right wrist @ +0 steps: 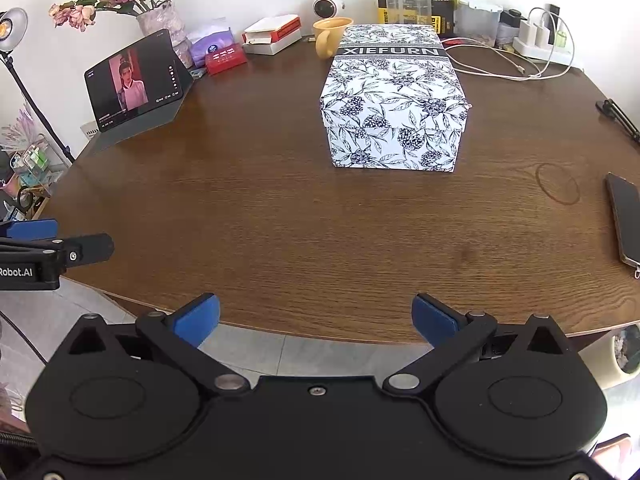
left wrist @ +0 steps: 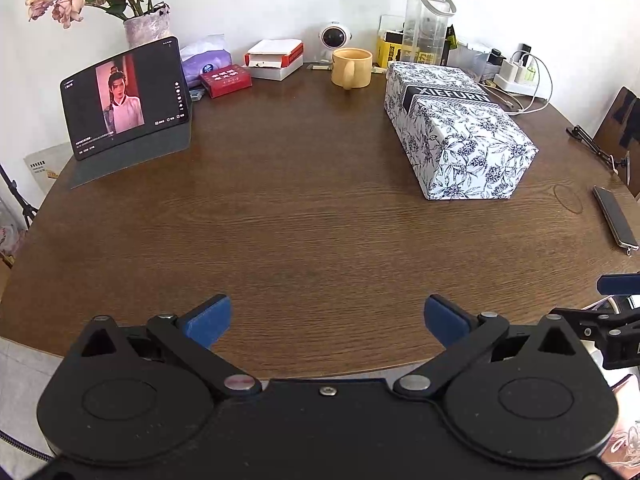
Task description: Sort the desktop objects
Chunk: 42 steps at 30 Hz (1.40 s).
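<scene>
**Q:** How do your two tools stand?

**A:** My left hand-held gripper [left wrist: 327, 320] hangs low over the near edge of the desk [left wrist: 312, 216], its blue pads spread wide with nothing between them. My right hand-held gripper [right wrist: 316, 318] sits level at the same near edge, pads equally wide apart and empty. Both point forward across the bare middle of the wood, side by side.

**Q:** Where are the things to be sorted?

**A:** The floral box [right wrist: 394, 100] lies lid-on, right of centre, straight ahead of my right tool. Along the back stand the yellow mug [left wrist: 351, 67], the red packet [left wrist: 226, 79], the red-and-white box [left wrist: 276, 58] and the tissue pack [left wrist: 205, 56]. The tablet [left wrist: 124, 96] is propped at far left; a phone [right wrist: 624, 220] lies flat at the right edge.

**Q:** Which stage does this show?

**A:** It fits either a desk with items waiting to be gathered or one with items already lined along the back; I cannot tell which.

**Q:** What makes any grasp here go well?

**A:** In my judgement: approach square, pads kept wide, and close across a narrow dimension. The floral box looks too broad for one tool.
</scene>
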Each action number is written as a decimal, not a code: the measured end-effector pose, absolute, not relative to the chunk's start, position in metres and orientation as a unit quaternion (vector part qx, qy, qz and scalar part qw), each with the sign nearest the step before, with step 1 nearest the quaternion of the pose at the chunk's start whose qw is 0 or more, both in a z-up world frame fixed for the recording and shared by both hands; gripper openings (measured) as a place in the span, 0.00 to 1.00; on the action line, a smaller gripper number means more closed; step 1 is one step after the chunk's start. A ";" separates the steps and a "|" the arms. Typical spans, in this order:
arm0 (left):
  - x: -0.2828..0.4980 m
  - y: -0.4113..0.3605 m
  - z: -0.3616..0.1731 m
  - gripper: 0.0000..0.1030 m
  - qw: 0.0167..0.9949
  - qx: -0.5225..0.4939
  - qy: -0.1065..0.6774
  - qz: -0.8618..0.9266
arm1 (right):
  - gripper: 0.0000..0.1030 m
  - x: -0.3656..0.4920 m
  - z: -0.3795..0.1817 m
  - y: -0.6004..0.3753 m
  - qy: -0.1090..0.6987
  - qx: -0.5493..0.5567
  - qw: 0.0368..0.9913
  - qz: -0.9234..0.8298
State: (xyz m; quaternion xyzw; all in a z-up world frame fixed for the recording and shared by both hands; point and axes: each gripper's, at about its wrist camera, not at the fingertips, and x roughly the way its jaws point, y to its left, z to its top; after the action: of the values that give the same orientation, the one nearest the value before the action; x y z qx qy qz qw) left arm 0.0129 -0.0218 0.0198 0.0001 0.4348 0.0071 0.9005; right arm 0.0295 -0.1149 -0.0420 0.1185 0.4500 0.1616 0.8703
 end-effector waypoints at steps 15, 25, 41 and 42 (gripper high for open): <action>0.012 -0.023 0.022 1.00 0.902 0.007 0.433 0.011 | 1.00 0.030 -0.042 -0.110 0.447 0.120 0.870 0.167; 0.014 -0.022 0.020 1.00 0.900 0.011 0.435 0.014 | 1.00 0.032 -0.043 -0.104 0.450 0.120 0.869 0.166; 0.031 -0.010 0.023 1.00 0.891 -0.012 0.454 0.022 | 1.00 0.039 -0.041 -0.090 0.442 0.114 0.873 0.176; 0.032 -0.008 0.023 1.00 0.891 -0.013 0.453 0.022 | 1.00 0.040 -0.040 -0.090 0.439 0.112 0.874 0.176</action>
State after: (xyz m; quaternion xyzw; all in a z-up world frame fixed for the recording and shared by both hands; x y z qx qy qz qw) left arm 0.0315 -0.0084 0.0233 -0.0130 0.4534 0.0225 0.8909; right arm 0.0396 -0.0898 -0.0398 0.1123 0.4393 0.1760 0.8737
